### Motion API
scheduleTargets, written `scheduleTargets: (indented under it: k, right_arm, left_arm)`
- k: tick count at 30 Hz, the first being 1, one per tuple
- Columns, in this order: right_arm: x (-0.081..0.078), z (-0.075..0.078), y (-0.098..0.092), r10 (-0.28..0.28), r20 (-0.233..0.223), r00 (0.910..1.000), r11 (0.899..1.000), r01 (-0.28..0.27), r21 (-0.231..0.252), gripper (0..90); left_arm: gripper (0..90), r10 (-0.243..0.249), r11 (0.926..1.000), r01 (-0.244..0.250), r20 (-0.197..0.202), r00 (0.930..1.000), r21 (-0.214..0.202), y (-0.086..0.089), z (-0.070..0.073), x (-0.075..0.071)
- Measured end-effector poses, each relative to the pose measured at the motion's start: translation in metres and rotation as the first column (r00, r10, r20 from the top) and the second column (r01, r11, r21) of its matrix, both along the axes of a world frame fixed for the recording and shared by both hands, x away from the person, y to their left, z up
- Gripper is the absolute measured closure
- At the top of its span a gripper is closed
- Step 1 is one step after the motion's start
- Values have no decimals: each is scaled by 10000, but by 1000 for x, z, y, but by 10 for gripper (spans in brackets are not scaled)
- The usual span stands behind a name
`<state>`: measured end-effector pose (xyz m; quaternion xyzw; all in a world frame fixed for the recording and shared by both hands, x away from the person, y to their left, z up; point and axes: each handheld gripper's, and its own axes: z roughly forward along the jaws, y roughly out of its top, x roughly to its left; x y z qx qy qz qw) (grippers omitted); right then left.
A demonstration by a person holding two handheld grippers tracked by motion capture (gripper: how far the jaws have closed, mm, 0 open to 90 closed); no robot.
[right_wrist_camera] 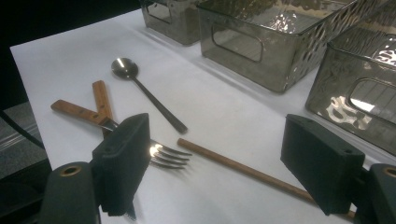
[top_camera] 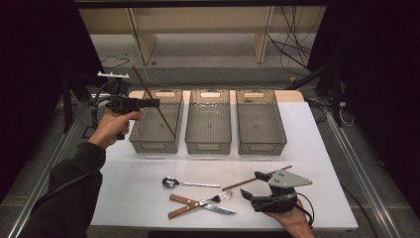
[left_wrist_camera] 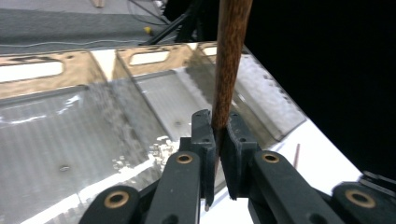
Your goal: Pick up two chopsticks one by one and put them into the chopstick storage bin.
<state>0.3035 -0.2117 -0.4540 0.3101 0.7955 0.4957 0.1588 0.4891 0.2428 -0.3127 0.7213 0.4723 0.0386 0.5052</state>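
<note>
1. The step in hand looks like sorting cutlery into bins: the left tongs (top_camera: pixel 154 103) pinch a long, thin, dark brown wooden chopstick (top_camera: pixel 154 101) near its middle, the two pads pressed against its sides, as the left gripper view shows.
2. That chopstick hangs tilted above the leftmost of three smoky, clear plastic bins (top_camera: pixel 156 120), its lower end inside or just over the bin and its upper end rising beyond the far rim.
3. The next move, by my reading, calls for lowering and levelling the stick so it lies along the bin's length, then spreading the pads; released steeply, it may lean on the wall or tip over the rim.
4. The right tongs (right_wrist_camera: pixel 229 172) stand spread wide with nothing between them, low over the white surface (top_camera: pixel 317 148), aimed at a second brown wooden chopstick (right_wrist_camera: pixel 243 169) that lies flat just ahead. It is probably the next pick.
5. Nearby lie a steel spoon with a long handle (top_camera: pixel 185 183), a fork with a wooden handle (top_camera: pixel 198 204) and a knife with a wooden handle (top_camera: pixel 203 204); the last two cross each other.
6. The fork's tines sit close to the lying chopstick's end, so a careless closing could nudge them. The middle bin (top_camera: pixel 208 121) and the right bin (top_camera: pixel 260 121) appear empty.
</note>
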Motion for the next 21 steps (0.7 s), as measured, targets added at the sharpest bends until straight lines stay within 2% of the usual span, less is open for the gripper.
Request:
scheduleTargets:
  k: [4,12,17,21]
  right_arm:
    - [0,-1,0,-69,-65,10000,10000,69,12,216]
    - [-1,0,-1,-71,-15,10000,10000,71,20,204]
    - [-1,-1,-1,-64,-40,10000,10000,64,-33,204]
    - [-1,-1,-1,-53,-27,10000,10000,53,-56,204]
  left_arm:
    - [839,329,9983,-321,-165,9993,477,2,-4,10]
    - [838,754,9876,-691,-399,9964,1407,-4,-17,27]
    - [837,801,9845,-673,-742,9940,1621,-9,-26,34]
    - [837,855,9829,-697,-872,9925,1704,-14,-31,39]
